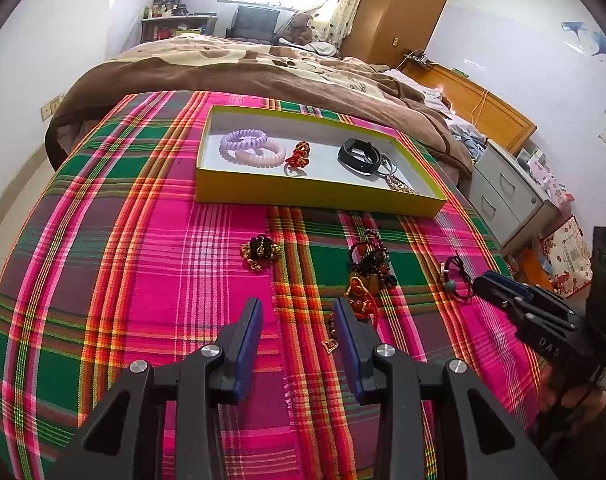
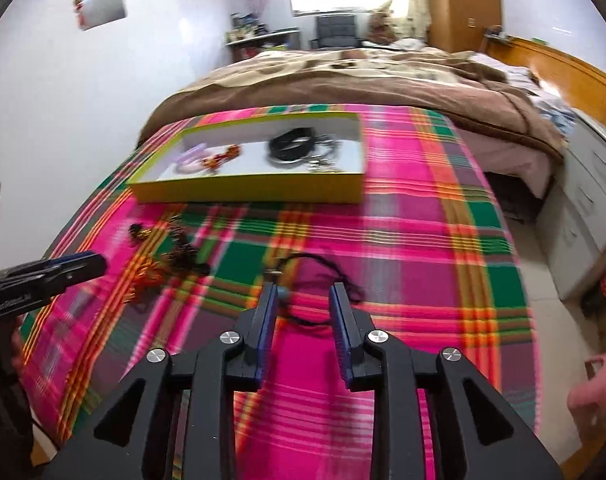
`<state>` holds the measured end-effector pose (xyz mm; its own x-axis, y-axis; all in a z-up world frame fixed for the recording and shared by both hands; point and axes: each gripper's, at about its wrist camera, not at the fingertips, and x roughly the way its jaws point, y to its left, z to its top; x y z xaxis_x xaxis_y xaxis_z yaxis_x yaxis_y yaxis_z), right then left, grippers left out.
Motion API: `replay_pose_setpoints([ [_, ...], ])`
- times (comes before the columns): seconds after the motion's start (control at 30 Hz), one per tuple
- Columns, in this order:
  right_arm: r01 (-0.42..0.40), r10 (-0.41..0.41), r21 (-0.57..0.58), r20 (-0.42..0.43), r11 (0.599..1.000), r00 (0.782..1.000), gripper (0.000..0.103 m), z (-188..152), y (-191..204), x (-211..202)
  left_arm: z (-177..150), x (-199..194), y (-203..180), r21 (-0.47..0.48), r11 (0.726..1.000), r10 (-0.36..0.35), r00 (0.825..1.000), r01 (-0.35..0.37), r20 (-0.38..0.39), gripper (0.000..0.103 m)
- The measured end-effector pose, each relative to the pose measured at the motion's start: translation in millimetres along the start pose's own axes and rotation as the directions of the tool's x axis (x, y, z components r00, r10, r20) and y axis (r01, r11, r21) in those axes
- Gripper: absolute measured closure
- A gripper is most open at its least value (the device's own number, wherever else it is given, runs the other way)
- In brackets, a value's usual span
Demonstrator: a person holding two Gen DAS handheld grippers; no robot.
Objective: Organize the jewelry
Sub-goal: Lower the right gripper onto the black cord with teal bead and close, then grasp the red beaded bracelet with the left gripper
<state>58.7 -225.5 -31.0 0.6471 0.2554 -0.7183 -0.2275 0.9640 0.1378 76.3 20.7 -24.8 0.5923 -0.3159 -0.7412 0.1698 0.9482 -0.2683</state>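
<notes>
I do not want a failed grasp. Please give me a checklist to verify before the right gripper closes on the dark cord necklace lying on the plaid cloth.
1. Right gripper jaws open: ok.
2. Dark cord necklace lies between the jaws: ok, its loop spans the gap, though the right wrist view is blurred.
3. Grey-green bead clear of the pads: not ok, it sits against the left pad.
4. Nothing else between the jaws: ok, only plaid cloth.
5. Left gripper out of the way: ok, open and off to the left near the red and gold bead bundle.
6. Yellow tray has room: ok, bare floor at its middle.
</notes>
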Motion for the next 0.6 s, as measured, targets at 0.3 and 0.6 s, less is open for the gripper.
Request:
replay_pose_setpoints([
  [0.3, -0.013, 0.009, -0.053, -0.079, 0.999, 0.997, 0.061, 8.6, 18.2, 30.7, -1.8, -0.3, -0.7, 0.007, 1.000, -0.004, 1.000, 0.004, -0.006, 0.067],
  [0.6, 0.057, -0.062, -0.057, -0.088, 0.997, 0.994, 0.085, 4.6, 12.8, 35.4, -1.4, 7.8, -11.2, 0.029, 0.999, -0.028, 0.999, 0.028, -0.024, 0.066],
])
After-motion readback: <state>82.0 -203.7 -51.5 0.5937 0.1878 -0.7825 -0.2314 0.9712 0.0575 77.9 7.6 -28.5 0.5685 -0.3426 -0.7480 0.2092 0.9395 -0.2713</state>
